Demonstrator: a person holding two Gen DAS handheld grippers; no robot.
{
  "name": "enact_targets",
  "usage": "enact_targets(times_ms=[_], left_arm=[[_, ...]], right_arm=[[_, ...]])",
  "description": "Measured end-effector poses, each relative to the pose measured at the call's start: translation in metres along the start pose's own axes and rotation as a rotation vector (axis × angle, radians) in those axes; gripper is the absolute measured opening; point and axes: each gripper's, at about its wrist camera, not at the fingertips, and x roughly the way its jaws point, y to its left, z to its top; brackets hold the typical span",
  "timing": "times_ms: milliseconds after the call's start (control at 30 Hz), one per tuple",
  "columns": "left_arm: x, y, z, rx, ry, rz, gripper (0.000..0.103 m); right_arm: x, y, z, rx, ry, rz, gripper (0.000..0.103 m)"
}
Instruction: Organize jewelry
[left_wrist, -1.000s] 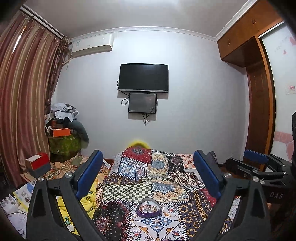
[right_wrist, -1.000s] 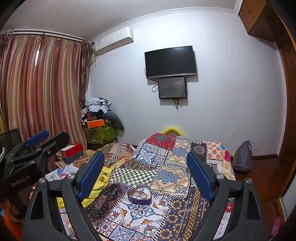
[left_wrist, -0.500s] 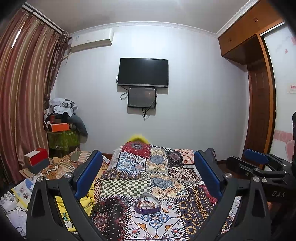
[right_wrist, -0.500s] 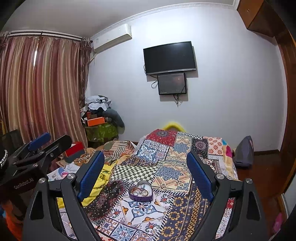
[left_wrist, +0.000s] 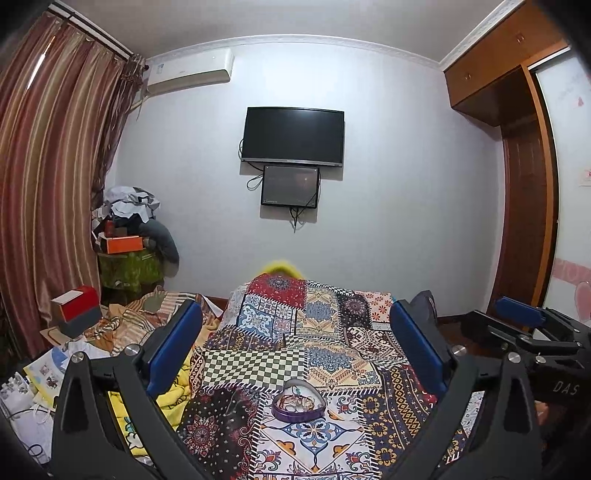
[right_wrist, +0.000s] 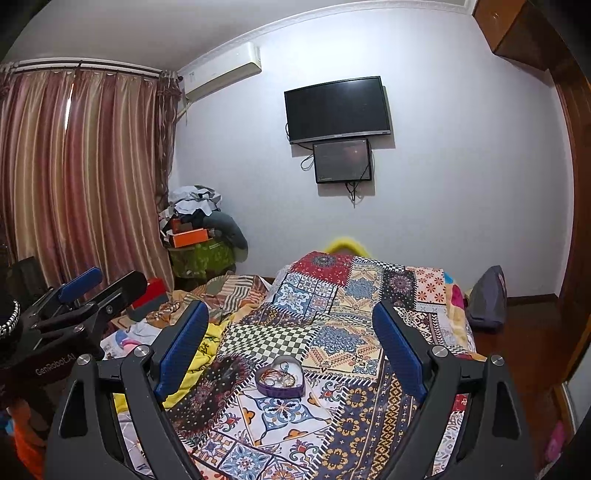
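Not much had changed in the last moment. In both views the heart-shaped box (left_wrist: 298, 400) sat a bit higher in the picture than a second before, so both grippers seemed to have tipped down a little toward the bed (left_wrist: 332, 332). No jewelry had been touched yet, so the tidying looked like it was only about to start. The purple heart-shaped box lay on the patchwork quilt (right_wrist: 332, 332), on the near part of the bed, with a tangle of bracelets and small shiny pieces (right_wrist: 277, 376) inside it; they were too small to tell apart. The left gripper (left_wrist: 295, 345) was held above the near end of the bed, pointing almost level and a little down, with its blue jaws wide apart and nothing between them. The right gripper (right_wrist: 291, 341) was held the same way, just to the right of the left one, and its jaws were wide apart and empty too. The box sat well in front of both, in the middle between each pair of jaws. Next, one gripper would probably need to drop lower and come closer to the box.
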Motion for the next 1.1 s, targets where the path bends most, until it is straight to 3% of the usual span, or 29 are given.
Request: enact_targets(times_ms=[1100], left_arm=[[0.0053,0.0000,-0.0003,0.000,0.024,-0.068,0.102]], right_arm=[[-0.0007,-0.0040,0.0012,0.008,-0.006,-0.034,0.089]])
